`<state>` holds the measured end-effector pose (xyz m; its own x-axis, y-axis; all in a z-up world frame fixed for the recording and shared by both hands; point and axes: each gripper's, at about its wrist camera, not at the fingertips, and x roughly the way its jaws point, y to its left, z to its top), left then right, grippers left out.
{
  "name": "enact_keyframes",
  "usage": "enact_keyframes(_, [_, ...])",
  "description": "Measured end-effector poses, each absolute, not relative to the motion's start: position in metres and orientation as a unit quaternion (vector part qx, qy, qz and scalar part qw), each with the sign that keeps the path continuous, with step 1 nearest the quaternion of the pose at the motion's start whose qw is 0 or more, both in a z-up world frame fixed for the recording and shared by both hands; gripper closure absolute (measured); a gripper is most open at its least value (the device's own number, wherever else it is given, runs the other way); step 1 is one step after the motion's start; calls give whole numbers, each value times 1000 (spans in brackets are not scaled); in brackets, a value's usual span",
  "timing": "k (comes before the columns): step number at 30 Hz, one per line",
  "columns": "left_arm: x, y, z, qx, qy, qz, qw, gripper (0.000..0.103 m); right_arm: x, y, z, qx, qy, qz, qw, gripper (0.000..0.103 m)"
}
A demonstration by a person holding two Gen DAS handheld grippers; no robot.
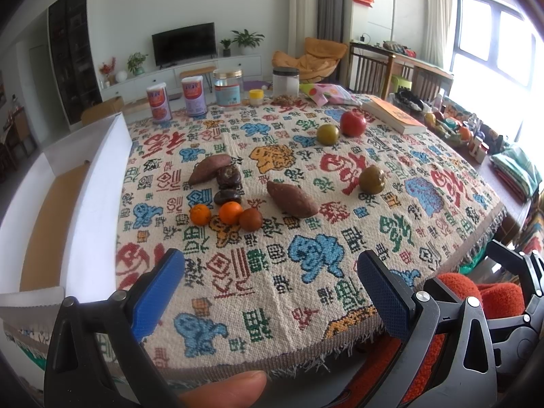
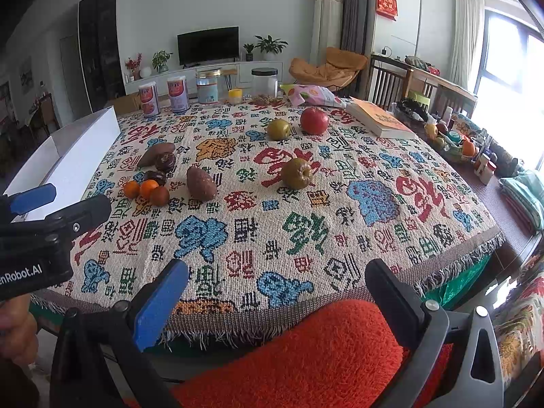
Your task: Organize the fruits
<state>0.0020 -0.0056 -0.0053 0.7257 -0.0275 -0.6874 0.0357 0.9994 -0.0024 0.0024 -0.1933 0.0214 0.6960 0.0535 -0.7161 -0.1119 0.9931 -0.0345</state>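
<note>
On the patterned tablecloth (image 1: 272, 272) lie a red apple (image 1: 353, 123), two green-brown pears (image 1: 328, 134) (image 1: 372, 179), two brown sweet potatoes (image 1: 291, 199) (image 1: 209, 169), two small oranges (image 1: 200, 214) (image 1: 231, 212), a brown round fruit (image 1: 250, 219) and dark wrinkled fruits (image 1: 229, 175). The right wrist view shows the same apple (image 2: 314, 121), near pear (image 2: 296, 173) and sweet potato (image 2: 201, 183). My left gripper (image 1: 268, 284) is open and empty at the table's near edge. My right gripper (image 2: 275, 289) is open and empty, above a red cushion (image 2: 306, 357).
An open white box (image 1: 85, 204) stands along the table's left side. Cans (image 1: 158, 102), jars (image 1: 228, 87), a snack bag (image 1: 323, 93) and a book (image 1: 394, 114) line the far edge. A cluttered basket (image 1: 448, 125) sits at the right.
</note>
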Motion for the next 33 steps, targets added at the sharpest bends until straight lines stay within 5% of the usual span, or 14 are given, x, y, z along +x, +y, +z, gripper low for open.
enact_keyframes(22, [3,-5,-3,4,371,-19,928,1,3,-193,22,-41,386,46,920,0])
enact_keyframes(27, [15,21,47,-18,318,-9,948,1,-3,-213,51,-132,313,-81,937,0])
enact_keyframes(33, [17,37,35,-33,367,-67,927,1,-2,-275,68,1,295,-90,951,0])
